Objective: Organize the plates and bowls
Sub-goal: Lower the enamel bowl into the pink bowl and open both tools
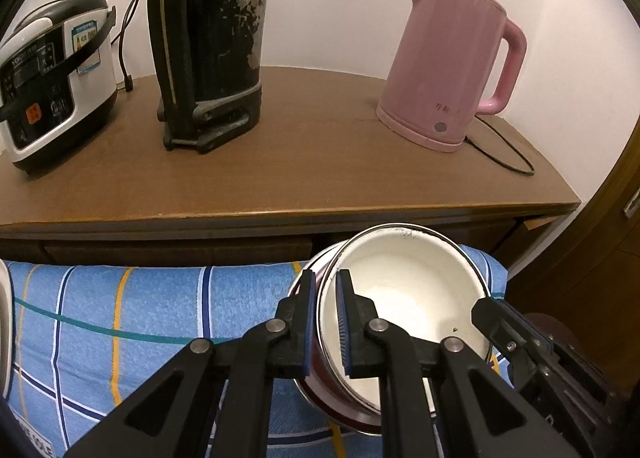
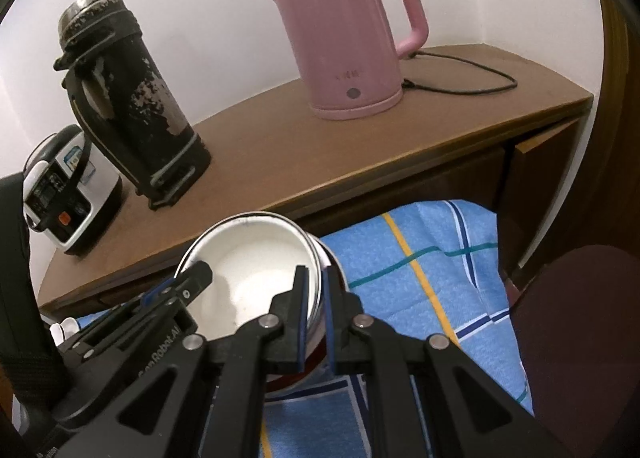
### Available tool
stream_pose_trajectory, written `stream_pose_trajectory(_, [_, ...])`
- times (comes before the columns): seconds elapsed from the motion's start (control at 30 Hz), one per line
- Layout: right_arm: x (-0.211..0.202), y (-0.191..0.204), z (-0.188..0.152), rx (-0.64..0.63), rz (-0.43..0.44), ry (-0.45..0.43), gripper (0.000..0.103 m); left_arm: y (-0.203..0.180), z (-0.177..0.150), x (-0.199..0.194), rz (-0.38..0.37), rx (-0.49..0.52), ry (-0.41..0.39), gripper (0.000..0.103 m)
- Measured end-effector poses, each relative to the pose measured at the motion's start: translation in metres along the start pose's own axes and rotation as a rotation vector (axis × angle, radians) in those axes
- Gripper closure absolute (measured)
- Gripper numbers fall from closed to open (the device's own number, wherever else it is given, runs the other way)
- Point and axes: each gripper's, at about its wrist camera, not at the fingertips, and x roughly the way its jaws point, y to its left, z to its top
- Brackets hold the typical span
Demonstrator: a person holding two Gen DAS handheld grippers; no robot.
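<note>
Brown counter (image 1: 304,162) runs beyond both hand-held grippers w/ black flask (image 1: 208,38), pink kettle (image 1: 448,66) and rice cooker (image 1: 52,86) on it; nearer, a blue plaid cloth (image 1: 140,310) lies under the grippers. White bowl (image 1: 408,298) w/ dark red outside sits tilted over the cloth between them. Left hand-held gripper (image 1: 325,322) is clamped on its left rim, right hand-held gripper (image 2: 314,314) clamped on its right rim.

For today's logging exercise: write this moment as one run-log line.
left gripper: shut on bowl rim | right gripper: shut on opposite rim | under: blue cloth
</note>
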Motion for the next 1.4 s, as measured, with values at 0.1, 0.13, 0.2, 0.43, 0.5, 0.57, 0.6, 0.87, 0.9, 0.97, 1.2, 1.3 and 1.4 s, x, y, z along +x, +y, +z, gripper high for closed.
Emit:
stream_pose_trajectory(0.1, [0.002, -0.002, -0.001, 0.000, -0.006, 0.000, 0.096, -0.001, 0.000, 0.000, 0.004, 0.004, -0.002, 0.092])
stream_pose_trajectory(0.13, [0.002, -0.002, -0.001, 0.001, -0.009, 0.000, 0.096, -0.001, 0.000, 0.000, 0.006, 0.006, -0.004, 0.093])
stream_pose_trajectory(0.2, [0.003, -0.002, -0.001, -0.004, -0.014, -0.002, 0.096, -0.001, -0.001, 0.001, 0.007, 0.011, -0.006, 0.094])
stream_pose_trajectory(0.43, [0.005, -0.003, -0.001, -0.007, -0.017, -0.002, 0.096, 0.000, -0.002, 0.002, 0.015, 0.014, -0.009, 0.094])
stream_pose_trajectory(0.5, [0.006, -0.003, -0.002, -0.007, -0.022, -0.002, 0.096, -0.001, -0.002, 0.002, 0.020, 0.023, -0.012, 0.094])
stream_pose_trajectory(0.57, [0.007, -0.004, -0.003, -0.011, -0.027, 0.000, 0.096, -0.002, -0.003, 0.001, 0.019, 0.024, -0.014, 0.094])
stream_pose_trajectory(0.6, [0.008, -0.004, -0.003, -0.011, -0.026, 0.000, 0.096, -0.002, -0.003, 0.001, 0.019, 0.024, -0.014, 0.094])
stream_pose_trajectory(0.87, [0.006, -0.004, -0.004, -0.009, -0.021, -0.002, 0.096, -0.004, -0.005, 0.000, 0.033, 0.044, -0.017, 0.094])
stream_pose_trajectory(0.9, [0.006, -0.005, -0.005, -0.011, -0.022, -0.002, 0.096, -0.003, -0.005, 0.000, 0.034, 0.045, -0.017, 0.094])
stream_pose_trajectory(0.97, [0.006, -0.005, -0.005, -0.011, -0.021, -0.001, 0.093, -0.004, -0.006, -0.001, 0.039, 0.045, -0.015, 0.094])
stream_pose_trajectory(1.2, [-0.005, -0.005, -0.007, 0.020, 0.031, -0.023, 0.080, -0.006, -0.007, -0.014, 0.078, 0.072, -0.047, 0.089])
stream_pose_trajectory(1.3, [-0.016, -0.005, -0.007, 0.026, 0.027, -0.059, 0.053, -0.004, -0.007, -0.026, 0.096, 0.063, -0.068, 0.057])
stream_pose_trajectory(1.4, [-0.028, -0.009, -0.009, 0.050, 0.032, -0.092, 0.052, 0.000, -0.010, -0.040, 0.139, 0.062, -0.129, 0.030])
